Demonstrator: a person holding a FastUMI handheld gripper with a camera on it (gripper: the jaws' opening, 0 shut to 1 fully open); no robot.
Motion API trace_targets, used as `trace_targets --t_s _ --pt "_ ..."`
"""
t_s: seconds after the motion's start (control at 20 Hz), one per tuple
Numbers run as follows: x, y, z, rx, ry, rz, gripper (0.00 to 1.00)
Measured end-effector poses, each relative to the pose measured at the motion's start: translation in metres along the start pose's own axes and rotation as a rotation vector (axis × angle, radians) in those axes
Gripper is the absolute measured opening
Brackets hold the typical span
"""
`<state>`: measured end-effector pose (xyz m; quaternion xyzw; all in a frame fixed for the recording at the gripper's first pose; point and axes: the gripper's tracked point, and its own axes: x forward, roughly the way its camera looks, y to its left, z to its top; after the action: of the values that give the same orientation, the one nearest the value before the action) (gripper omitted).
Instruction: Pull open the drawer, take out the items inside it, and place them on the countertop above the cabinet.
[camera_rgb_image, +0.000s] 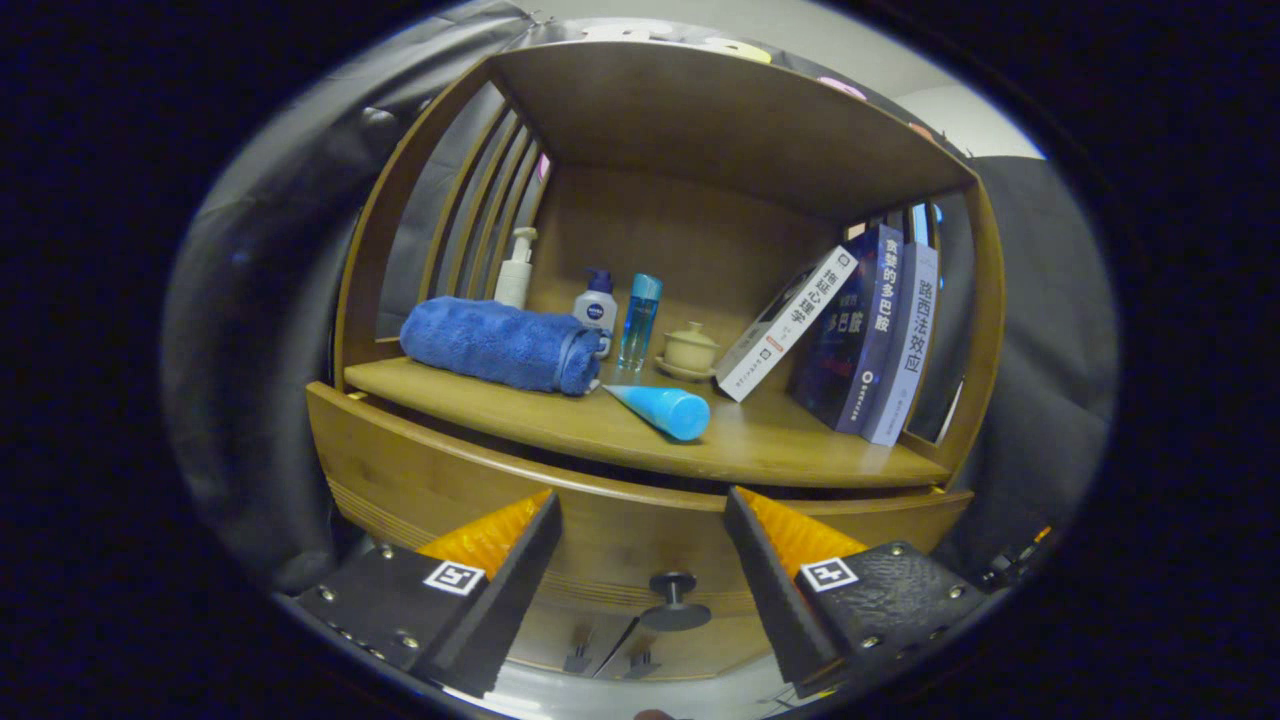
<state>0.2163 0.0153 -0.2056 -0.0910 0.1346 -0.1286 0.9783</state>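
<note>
Gripper (640, 525): I see my two fingers spread wide at the bottom of the frame, pinching nothing; each carries a small square black-and-white marker.
Drawer (620, 530): the wooden front runs across the lower middle, between and beyond my fingers. It looks shut or nearly so; I can't tell what is inside.
Knob (673, 598): a dark round knob on the drawer front, low centre, in the gap between my fingers and touched by neither.
Countertop (800, 455): the wooden shelf surface just above the drawer, across the middle of the frame, with a wooden roof and slatted sides over it.
Towel (495, 343): a blue rolled towel lying on the countertop at centre left.
Pump bottle (517, 268): pale, standing behind the towel toward the upper left; I can't read any writing on it.
Small bottle (596, 306): white with a blue cap and a dark blue round logo, just right of the towel; the lettering is too small for me to make out.
Clear bottle (640, 320): tall, blue-tinted, standing beside the small bottle.
Tube (662, 408): a light blue tube lying on its side near the countertop's front edge, centre frame, no writing visible.
Lidded cup (690, 350): cream-coloured, on a saucer, right of the clear bottle.
Books (860, 330): three at centre right, Chinese titles on the spines; the white one leans left, the dark blue and the pale one stand nearly upright.
</note>
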Motion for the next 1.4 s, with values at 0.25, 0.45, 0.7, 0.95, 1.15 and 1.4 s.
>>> trace_targets --t_s 0.25,0.45,0.7,0.95,1.15,1.4 --pt "0.014 0.004 0.0 0.002 0.016 0.007 0.99" --pt "0.014 0.003 0.001 0.001 -0.001 0.011 0.99" --pt "-0.004 -0.001 0.006 0.108 -0.007 0.054 0.98" --pt "-0.04 -0.013 0.022 0.123 -0.047 0.082 0.98" --pt "-0.074 -0.027 0.044 0.108 -0.082 0.099 0.98" --pt "-0.125 -0.05 0.073 0.119 -0.119 0.12 0.97"
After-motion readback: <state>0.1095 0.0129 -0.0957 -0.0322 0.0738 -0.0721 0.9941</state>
